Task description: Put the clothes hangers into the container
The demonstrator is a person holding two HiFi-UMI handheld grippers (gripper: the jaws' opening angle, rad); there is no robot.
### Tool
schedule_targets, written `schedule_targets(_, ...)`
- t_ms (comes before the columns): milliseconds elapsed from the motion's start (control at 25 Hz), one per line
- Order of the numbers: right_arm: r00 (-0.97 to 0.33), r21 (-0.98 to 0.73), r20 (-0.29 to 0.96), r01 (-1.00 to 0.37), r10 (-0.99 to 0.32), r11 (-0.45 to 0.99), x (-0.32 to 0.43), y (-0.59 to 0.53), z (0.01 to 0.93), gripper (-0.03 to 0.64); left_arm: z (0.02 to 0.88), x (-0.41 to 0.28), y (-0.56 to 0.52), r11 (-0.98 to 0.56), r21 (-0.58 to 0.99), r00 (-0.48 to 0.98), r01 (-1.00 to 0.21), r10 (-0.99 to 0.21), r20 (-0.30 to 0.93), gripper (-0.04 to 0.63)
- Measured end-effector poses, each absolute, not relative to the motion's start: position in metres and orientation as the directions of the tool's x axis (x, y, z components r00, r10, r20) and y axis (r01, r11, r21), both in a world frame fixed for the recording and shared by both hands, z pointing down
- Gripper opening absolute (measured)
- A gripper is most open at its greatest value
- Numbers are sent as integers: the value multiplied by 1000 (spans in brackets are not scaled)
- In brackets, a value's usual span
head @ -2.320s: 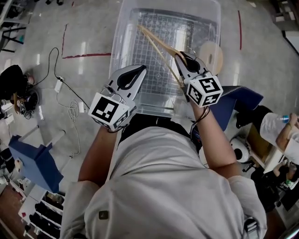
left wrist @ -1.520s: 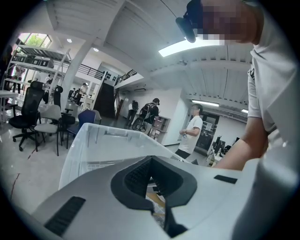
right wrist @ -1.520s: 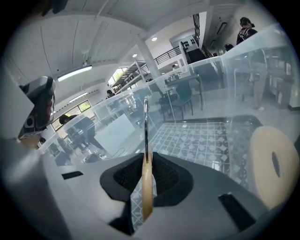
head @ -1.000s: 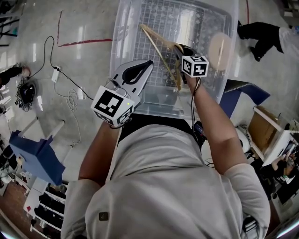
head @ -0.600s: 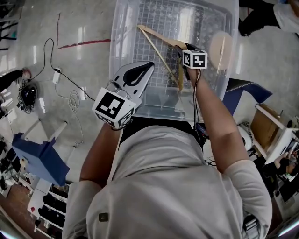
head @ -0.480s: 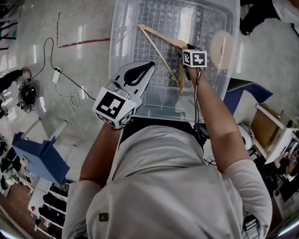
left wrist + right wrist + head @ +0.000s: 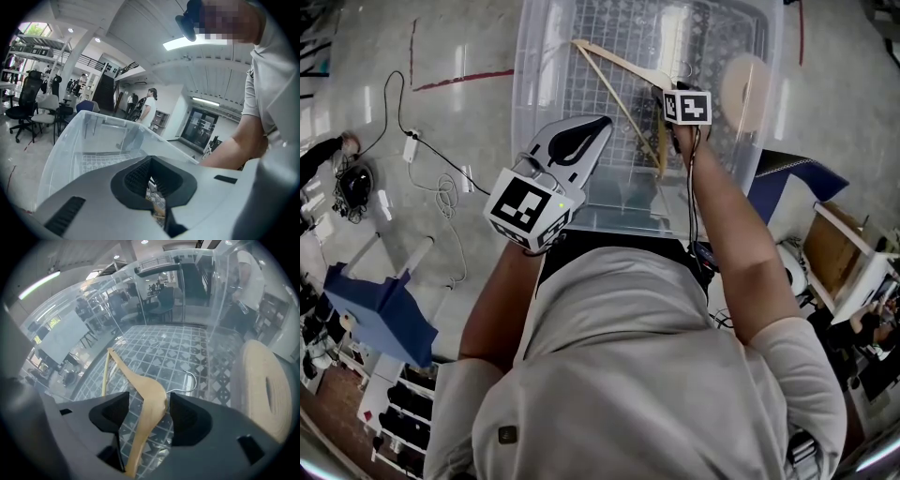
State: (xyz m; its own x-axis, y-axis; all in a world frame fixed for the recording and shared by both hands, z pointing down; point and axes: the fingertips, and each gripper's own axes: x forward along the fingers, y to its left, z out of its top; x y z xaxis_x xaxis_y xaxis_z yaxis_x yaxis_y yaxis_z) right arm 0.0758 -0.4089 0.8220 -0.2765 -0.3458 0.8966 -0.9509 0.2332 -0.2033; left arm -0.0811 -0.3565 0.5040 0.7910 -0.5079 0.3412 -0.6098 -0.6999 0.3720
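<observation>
Lying loose between just-opened, spread jaws of right gripper (image 7: 149, 420): wooden hanger (image 7: 147, 399), lowered inside container (image 7: 525, 103). Left gripper (image 7: 598, 127) pressed together, empty.

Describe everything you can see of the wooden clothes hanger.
It is a pale wooden clothes hanger with a thin crossbar and a silver wire hook, and it looks intact. It slants inside the clear plastic container, over its gridded floor. Its neck sits between the jaws of the right hand-held gripper, which have just been opening and stand apart around it.
</observation>
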Motion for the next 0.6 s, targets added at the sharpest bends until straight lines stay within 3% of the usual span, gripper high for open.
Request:
schedule_targets(480, -371, -255, 856, -909, -360, 330, 46, -407, 756, 264, 480, -61, -329, -705, 335, 779, -625, -538, 322, 15)
schedule_targets(600, -410, -277, 827, -893, -385, 355, 43, -400, 729, 204, 474, -55, -318, -693, 330, 766, -641, -558, 318, 16)
